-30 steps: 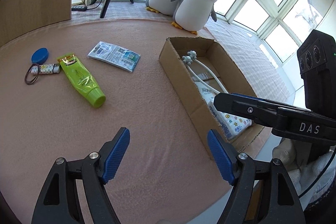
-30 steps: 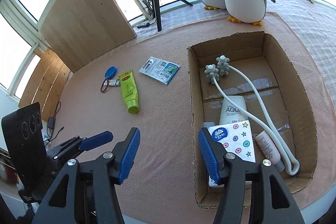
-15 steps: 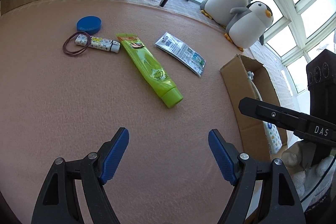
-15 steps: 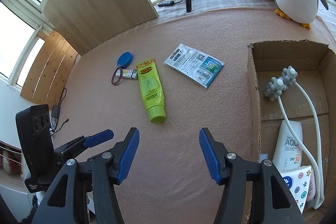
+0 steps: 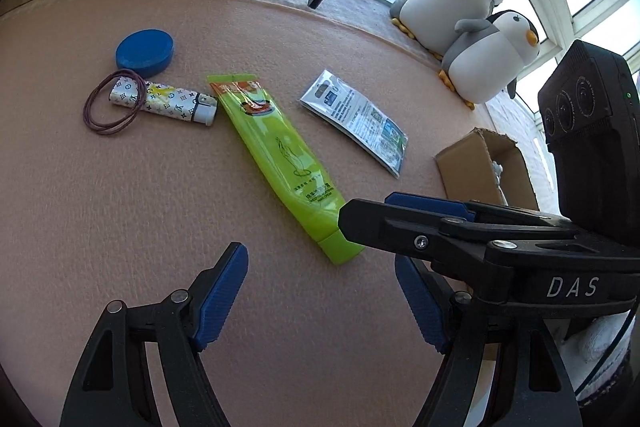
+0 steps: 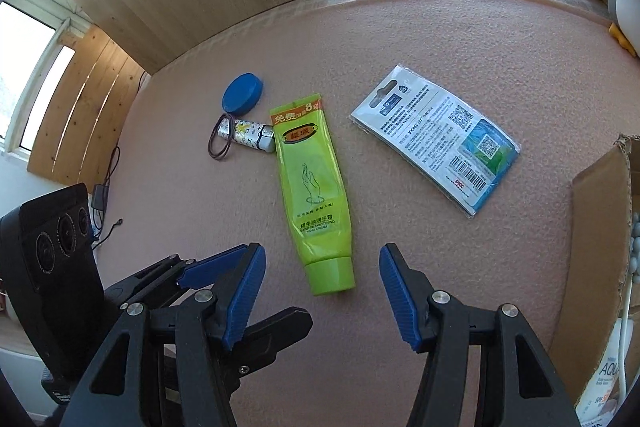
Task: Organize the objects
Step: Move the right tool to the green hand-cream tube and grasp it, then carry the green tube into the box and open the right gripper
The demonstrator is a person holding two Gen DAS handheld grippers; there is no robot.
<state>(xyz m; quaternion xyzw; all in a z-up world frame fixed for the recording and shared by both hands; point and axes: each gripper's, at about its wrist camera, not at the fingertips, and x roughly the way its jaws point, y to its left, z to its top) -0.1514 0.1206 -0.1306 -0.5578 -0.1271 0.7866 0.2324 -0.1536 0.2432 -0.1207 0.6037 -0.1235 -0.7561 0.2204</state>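
Green tube (image 6: 312,199): lies flat on the pink felt mat (image 6: 400,39), cap end toward the grippers, crimped end away; the nearest loose item and probably the next pick.
Why that end: the cap faces the right gripper (image 6: 322,297), so the tube lines up along its reach and the jaws could close across the narrow neck.
Flat packet (image 6: 438,137): lies label-up to the right of the tube, apart from it, between tube and box.
Small cluster: a patterned lighter (image 5: 166,103) with a hair tie (image 5: 112,107) looped round one end, and a blue lid (image 5: 145,52) just beyond; the lighter's tip is very near the tube's crimp.
Cardboard box (image 6: 596,219): at the mat's right edge, already holding a sunscreen bottle (image 6: 606,383) and a white cord; likely the destination.
Right gripper pose: low and close, pointing along the tube, jaws spread wide and empty, the cap just ahead of the gap.
Left gripper (image 5: 320,303): hovers beside it, jaws likewise wide apart, holding nothing; the right gripper crosses in front of its right finger.
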